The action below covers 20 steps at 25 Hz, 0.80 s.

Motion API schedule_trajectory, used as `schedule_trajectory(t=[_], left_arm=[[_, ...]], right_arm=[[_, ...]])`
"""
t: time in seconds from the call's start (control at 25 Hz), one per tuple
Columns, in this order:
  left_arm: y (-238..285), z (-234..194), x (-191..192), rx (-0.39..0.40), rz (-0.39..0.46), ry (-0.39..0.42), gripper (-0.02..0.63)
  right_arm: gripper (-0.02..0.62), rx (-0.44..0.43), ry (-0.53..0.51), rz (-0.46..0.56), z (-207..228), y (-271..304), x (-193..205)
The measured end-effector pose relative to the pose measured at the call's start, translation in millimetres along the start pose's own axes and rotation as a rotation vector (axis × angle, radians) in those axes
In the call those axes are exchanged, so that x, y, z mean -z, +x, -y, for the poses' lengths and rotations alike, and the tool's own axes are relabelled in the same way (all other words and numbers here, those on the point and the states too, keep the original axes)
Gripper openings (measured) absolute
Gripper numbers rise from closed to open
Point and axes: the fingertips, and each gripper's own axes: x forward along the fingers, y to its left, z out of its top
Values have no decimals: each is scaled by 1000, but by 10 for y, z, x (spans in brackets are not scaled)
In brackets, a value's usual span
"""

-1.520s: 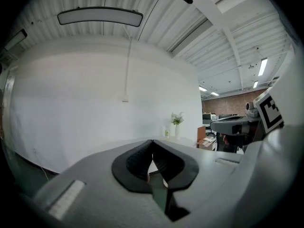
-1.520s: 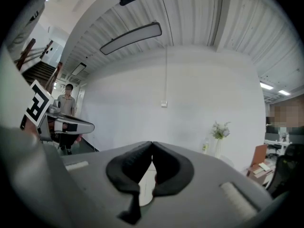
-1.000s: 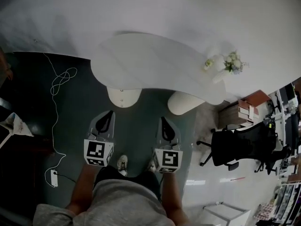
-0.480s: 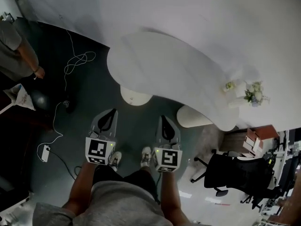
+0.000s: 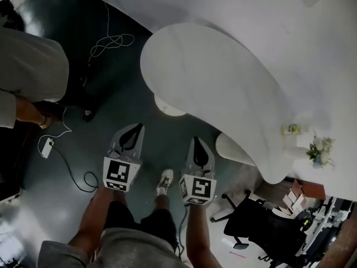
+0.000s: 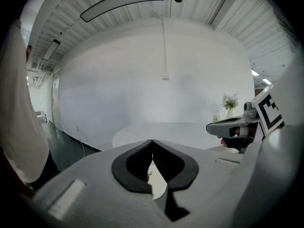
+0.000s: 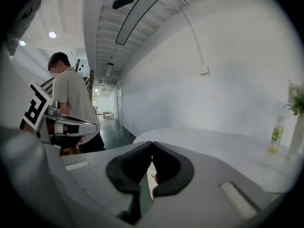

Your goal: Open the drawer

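**Both grippers clenched and empty, short of the white table**

My left gripper [image 6: 152,140] is clenched: its dark pads meet at the tips with nothing between them. The right gripper [image 7: 152,142] is the same, tips pressed together and holding nothing. Each hand carries its gripper low in front of the body, the two side by side and apart, with a shoe [image 5: 164,178] on the dark floor between and behind them.

Straight beyond both pairs of jaws stands a curved white table [image 5: 223,88]. Under its near edge, just past the left jaws, is a rounded white pedestal [image 5: 167,106]. A second pedestal [image 5: 234,149] sits ahead and to the right of the right jaws. In the slot below the meeting tips of the left gripper I see a white face with a small knob [image 6: 149,173]. I cannot tell a drawer front from it, so that is as close as I can place the drawer; neither gripper touches it.

Far to the right of the right jaws, on the table, are a bottle [image 7: 274,134] and flowers [image 5: 319,151]. Left of the left jaws stands another person [image 5: 28,66]
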Motion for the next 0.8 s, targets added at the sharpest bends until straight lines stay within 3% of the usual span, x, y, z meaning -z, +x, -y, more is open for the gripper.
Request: schedule_trajectory(t=[0.24, 0.8], left_arm=[[386, -83, 543, -16, -47, -17, 11], [1098, -140, 2028, -10, -99, -66, 11]], right_arm=[[3, -51, 18, -52, -46, 437, 566], [3, -82, -18, -122, 52, 1140, 1983]])
